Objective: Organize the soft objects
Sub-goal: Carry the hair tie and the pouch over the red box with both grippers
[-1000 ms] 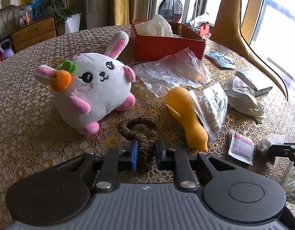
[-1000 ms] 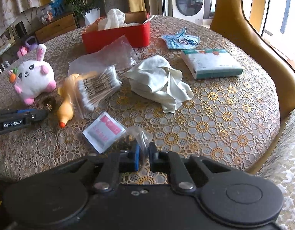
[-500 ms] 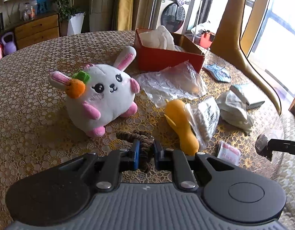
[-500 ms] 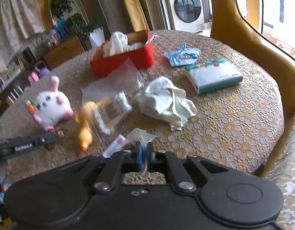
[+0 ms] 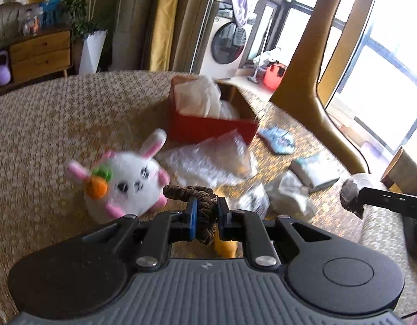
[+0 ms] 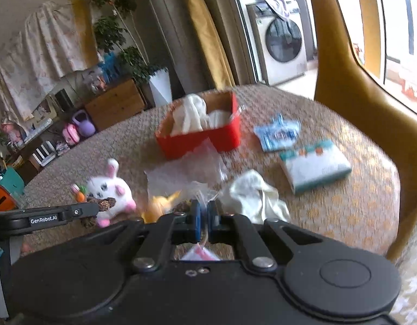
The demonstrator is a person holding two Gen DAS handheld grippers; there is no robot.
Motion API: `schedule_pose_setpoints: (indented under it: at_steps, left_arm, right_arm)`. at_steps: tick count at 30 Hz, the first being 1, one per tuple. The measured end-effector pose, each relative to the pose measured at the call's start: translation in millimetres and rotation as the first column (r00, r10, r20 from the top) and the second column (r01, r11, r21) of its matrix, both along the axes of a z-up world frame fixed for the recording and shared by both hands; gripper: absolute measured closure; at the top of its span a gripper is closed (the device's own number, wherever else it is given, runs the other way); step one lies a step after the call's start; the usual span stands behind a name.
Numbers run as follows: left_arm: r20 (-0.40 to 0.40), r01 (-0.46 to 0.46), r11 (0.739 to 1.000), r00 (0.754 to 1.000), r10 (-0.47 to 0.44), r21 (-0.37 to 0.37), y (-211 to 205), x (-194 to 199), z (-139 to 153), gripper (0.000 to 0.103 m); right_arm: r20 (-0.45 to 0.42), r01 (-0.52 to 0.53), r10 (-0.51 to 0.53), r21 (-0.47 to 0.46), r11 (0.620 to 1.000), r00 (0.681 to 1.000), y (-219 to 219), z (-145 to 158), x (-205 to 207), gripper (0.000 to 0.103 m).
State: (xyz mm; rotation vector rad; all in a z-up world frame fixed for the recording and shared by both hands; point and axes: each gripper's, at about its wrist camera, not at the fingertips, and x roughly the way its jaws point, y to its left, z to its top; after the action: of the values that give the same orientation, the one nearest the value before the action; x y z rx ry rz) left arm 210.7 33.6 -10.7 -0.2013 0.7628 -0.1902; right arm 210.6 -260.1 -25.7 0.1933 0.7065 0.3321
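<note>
My left gripper (image 5: pixel 205 214) pinches a brown hair tie (image 5: pixel 197 193); my right gripper (image 6: pixel 203 218), nearly closed, grips a clear bag (image 6: pixel 201 192). Next, likely, the red box (image 5: pixel 208 128).

Desk (image 5: pixel 59 124) cloth: gold-and-cream lace rings; box (image 5: pixel 208 127): red, holding white cloth (image 5: pixel 197 97); plush rabbit (image 5: pixel 127 181): white, pink ears and feet, orange carrot with green top; hair tie (image 5: pixel 200 197): brown braid; tissue pack (image 6: pixel 317 165): white, teal-edged; toy (image 6: pixel 159 205): yellow.
</note>
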Motion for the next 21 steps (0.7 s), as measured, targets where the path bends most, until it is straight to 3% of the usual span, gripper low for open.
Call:
schedule_pose_setpoints:
  at_steps: [12,21]
  left_arm:
    - [0.106,0.110,0.993,0.988,-0.115,0.051,-36,40,66,0.088]
    - [0.096,0.127,0.990,0.987,-0.132,0.060,-52,96,73,0.088]
  right_arm:
    - [0.128,-0.058,0.060,-0.023,0.998,0.990,15,60,38,0.099]
    - [0.107,-0.060,0.064,-0.043,0.997,0.992,24,59,84,0.099]
